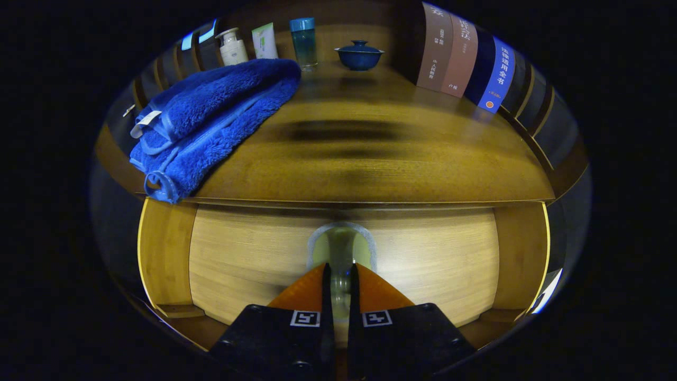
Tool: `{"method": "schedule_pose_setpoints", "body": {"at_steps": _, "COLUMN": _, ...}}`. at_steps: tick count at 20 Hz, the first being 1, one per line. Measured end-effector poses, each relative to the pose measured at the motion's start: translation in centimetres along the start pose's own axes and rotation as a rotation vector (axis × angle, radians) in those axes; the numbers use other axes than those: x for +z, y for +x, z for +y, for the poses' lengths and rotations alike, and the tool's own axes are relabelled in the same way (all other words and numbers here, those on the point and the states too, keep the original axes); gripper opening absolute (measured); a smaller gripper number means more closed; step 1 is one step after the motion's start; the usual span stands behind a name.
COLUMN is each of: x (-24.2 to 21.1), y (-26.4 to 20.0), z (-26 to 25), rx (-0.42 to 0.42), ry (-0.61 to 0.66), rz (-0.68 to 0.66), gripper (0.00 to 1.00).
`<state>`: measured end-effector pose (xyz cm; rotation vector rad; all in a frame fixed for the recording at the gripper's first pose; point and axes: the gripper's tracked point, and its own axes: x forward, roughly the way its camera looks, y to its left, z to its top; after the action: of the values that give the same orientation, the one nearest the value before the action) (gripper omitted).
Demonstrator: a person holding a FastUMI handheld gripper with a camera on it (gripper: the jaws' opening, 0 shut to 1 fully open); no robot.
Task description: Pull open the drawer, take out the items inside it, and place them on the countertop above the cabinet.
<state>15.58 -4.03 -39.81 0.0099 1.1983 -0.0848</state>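
Note:
The drawer's pale wooden front [423,264] sits under the edge of the countertop [381,169], framed by the cabinet's side posts. A rounded, glassy handle [341,246] stands at the middle of the front. My gripper [340,275] is right at it, its two fingers drawn close together with the handle's lower part pinched between them. The inside of the drawer is hidden. A folded blue fluffy towel [211,121] lies on the countertop beyond the fingers and to their left, its corner hanging over the front edge.
At the back of the countertop stand a white pump bottle [232,47], a pale tube [264,41], a teal-capped bottle [303,43] and a blue lidded bowl [359,55]. Several upright books [465,58] line the right side. Bare countertop lies between towel and books.

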Motion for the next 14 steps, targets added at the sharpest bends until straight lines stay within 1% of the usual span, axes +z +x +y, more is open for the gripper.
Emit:
{"method": "schedule_pose_setpoints", "body": {"at_steps": 4, "x": 0.0, "y": -3.1, "z": -0.4, "rx": 0.021, "ry": 0.025, "rz": -0.083, "gripper": 0.14}}
{"method": "schedule_pose_setpoints", "body": {"at_steps": 9, "x": 0.2, "y": -10.2, "z": -1.0, "rx": 0.025, "ry": 0.003, "rz": -0.23, "gripper": 0.14}}
{"method": "schedule_pose_setpoints", "body": {"at_steps": 11, "x": 1.6, "y": -12.9, "z": -1.2, "rx": 0.031, "ry": 0.013, "rz": -0.299, "gripper": 0.14}}
{"method": "schedule_pose_setpoints", "body": {"at_steps": 13, "x": 4.1, "y": -14.8, "z": -1.1, "rx": 0.035, "ry": 0.02, "rz": -0.371, "gripper": 0.14}}
{"method": "schedule_pose_setpoints", "body": {"at_steps": 14, "x": 5.6, "y": -15.1, "z": -1.5, "rx": 0.027, "ry": 0.02, "rz": -0.394, "gripper": 0.14}}
